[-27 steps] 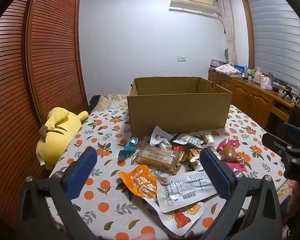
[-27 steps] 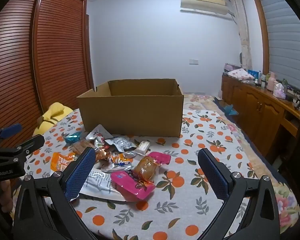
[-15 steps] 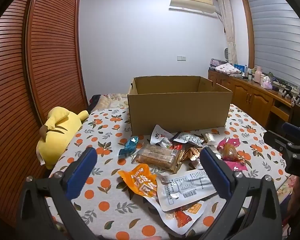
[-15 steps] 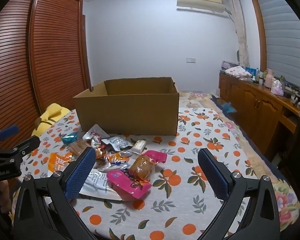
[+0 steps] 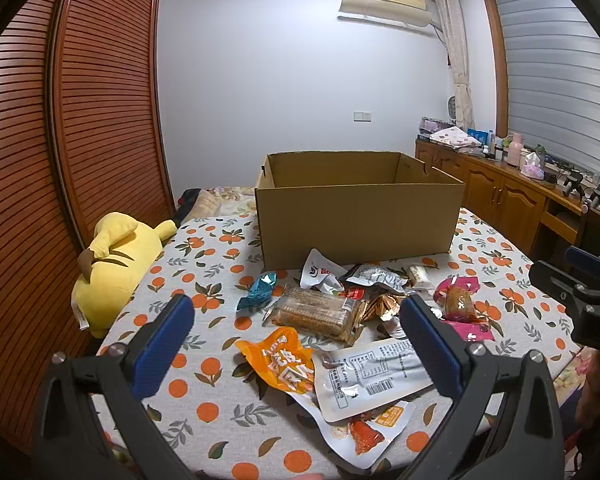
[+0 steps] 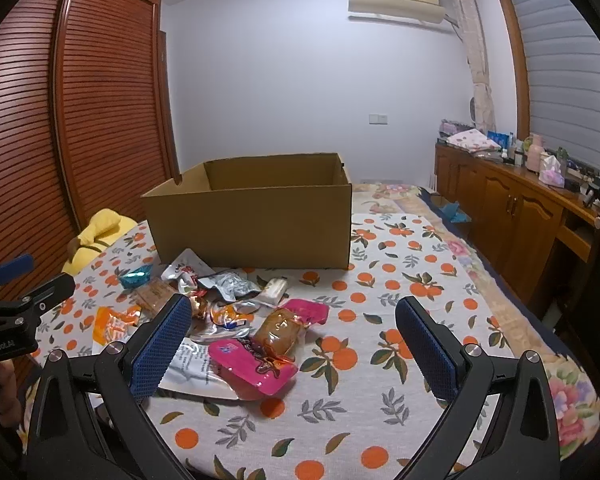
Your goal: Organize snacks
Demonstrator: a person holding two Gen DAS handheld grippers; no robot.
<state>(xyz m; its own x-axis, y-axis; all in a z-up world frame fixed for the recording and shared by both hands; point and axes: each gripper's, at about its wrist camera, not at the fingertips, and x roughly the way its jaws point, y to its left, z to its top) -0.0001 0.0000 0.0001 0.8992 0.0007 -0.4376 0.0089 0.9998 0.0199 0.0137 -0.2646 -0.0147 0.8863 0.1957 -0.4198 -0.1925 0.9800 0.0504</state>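
A pile of snack packets lies on the orange-print tablecloth (image 5: 204, 364) in front of an open cardboard box (image 5: 356, 220). In the left wrist view I see an orange pouch (image 5: 284, 360), a white pouch (image 5: 376, 376), a cracker pack (image 5: 316, 314) and a blue candy (image 5: 258, 288). In the right wrist view a pink packet (image 6: 252, 364) and a brown bun pack (image 6: 282, 330) lie nearest, before the box (image 6: 252, 220). My left gripper (image 5: 296, 350) is open above the orange pouch. My right gripper (image 6: 294, 342) is open above the pink packet. Both are empty.
A yellow plush toy (image 5: 112, 256) lies at the table's left edge beside a slatted wooden wardrobe (image 5: 60, 140). A wooden sideboard (image 6: 520, 216) with clutter runs along the right wall. The right gripper shows at the right edge of the left wrist view (image 5: 580, 296).
Both grippers have drifted slightly back and up; the snack pile sits a little farther away in both views. Nothing was taken hold of.
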